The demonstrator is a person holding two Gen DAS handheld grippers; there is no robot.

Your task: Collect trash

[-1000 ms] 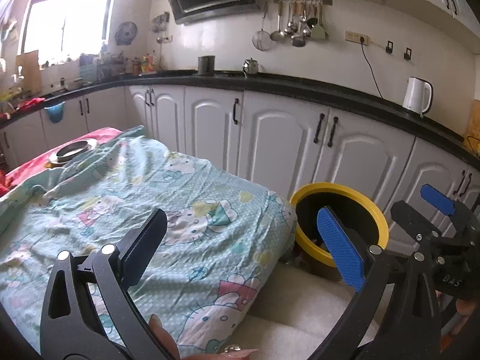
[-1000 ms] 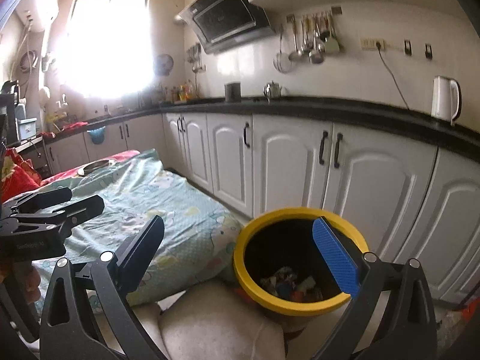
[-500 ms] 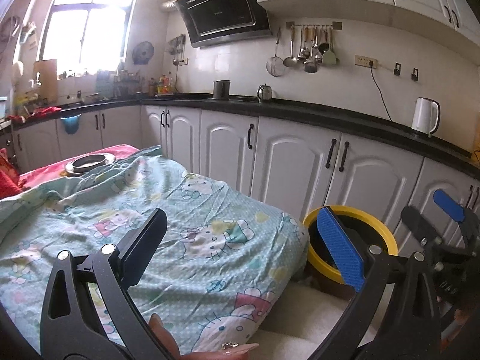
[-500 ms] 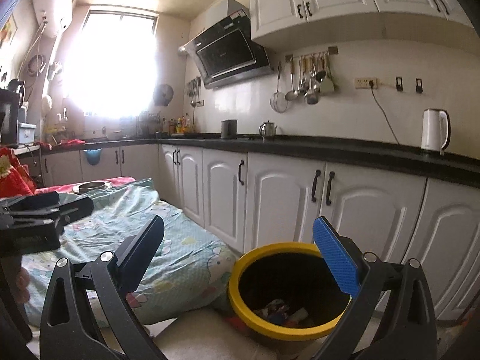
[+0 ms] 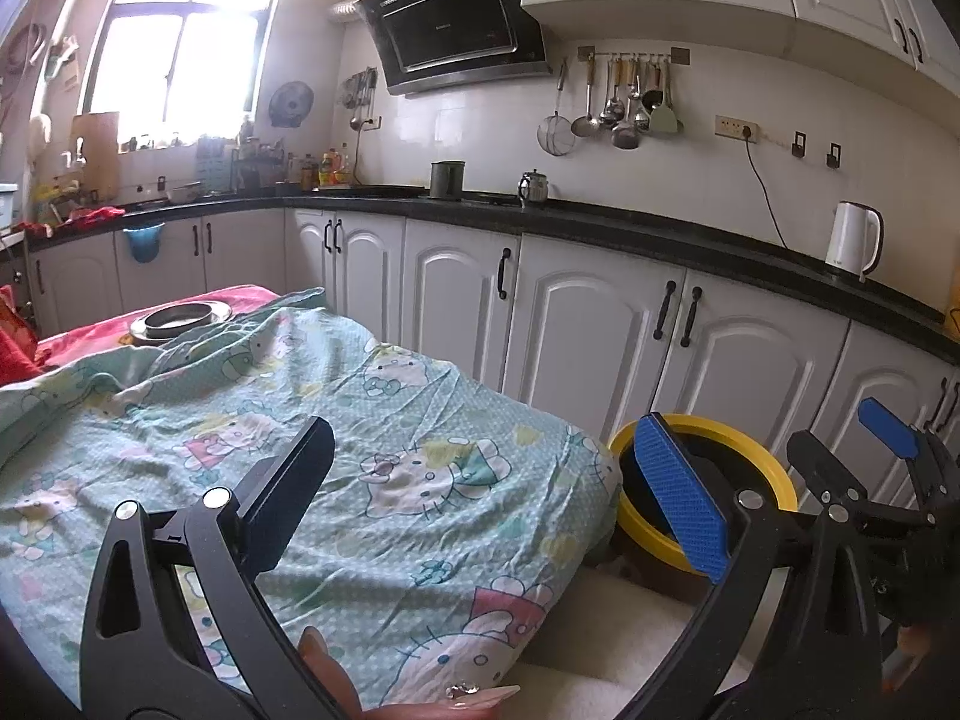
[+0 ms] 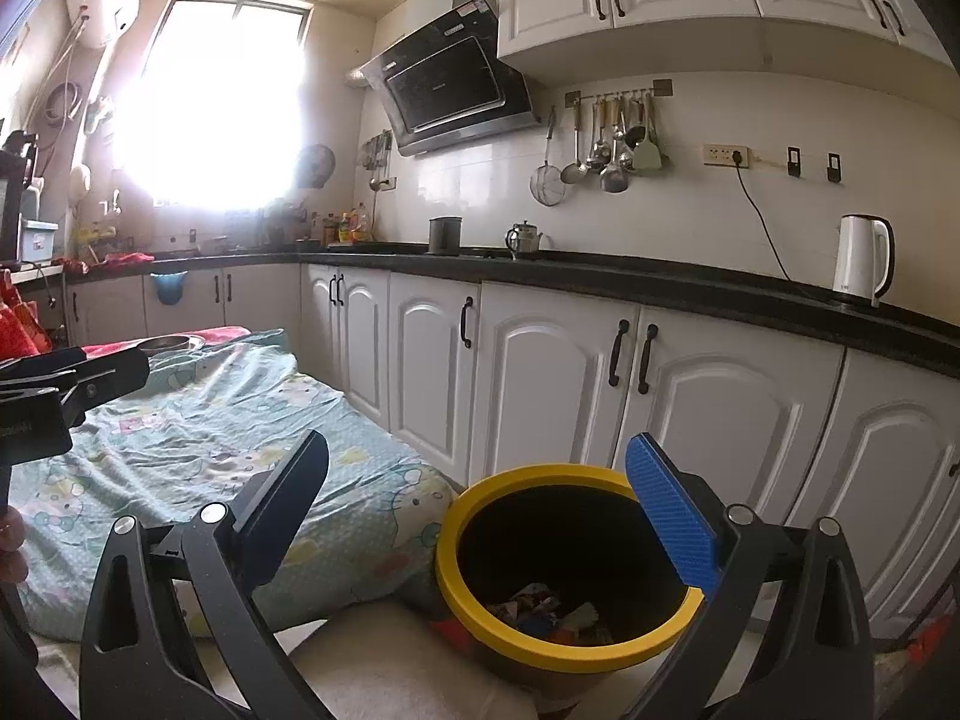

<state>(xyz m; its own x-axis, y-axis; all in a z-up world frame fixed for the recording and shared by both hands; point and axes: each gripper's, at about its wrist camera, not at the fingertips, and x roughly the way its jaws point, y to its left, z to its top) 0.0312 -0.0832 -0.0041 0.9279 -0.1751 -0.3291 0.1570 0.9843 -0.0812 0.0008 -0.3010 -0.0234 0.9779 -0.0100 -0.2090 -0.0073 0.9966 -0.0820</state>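
Just below the empty, spread right gripper [image 6: 477, 498], trash [image 6: 543, 606] lies in the yellow-rimmed bin [image 6: 510, 639]

It was a home kitchen: white cabinets [image 6: 540, 396] ran under a dark bench [image 6: 660, 285], with a range hood [image 6: 456, 90], hanging utensils [image 6: 606, 144] and a kettle [image 6: 861, 258] ahead of the hand-held gripper [image 6: 474, 510].

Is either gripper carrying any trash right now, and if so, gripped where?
Nothing is held. The left gripper and right gripper are both open with empty gaps. Trash lies inside the yellow-rimmed bin.
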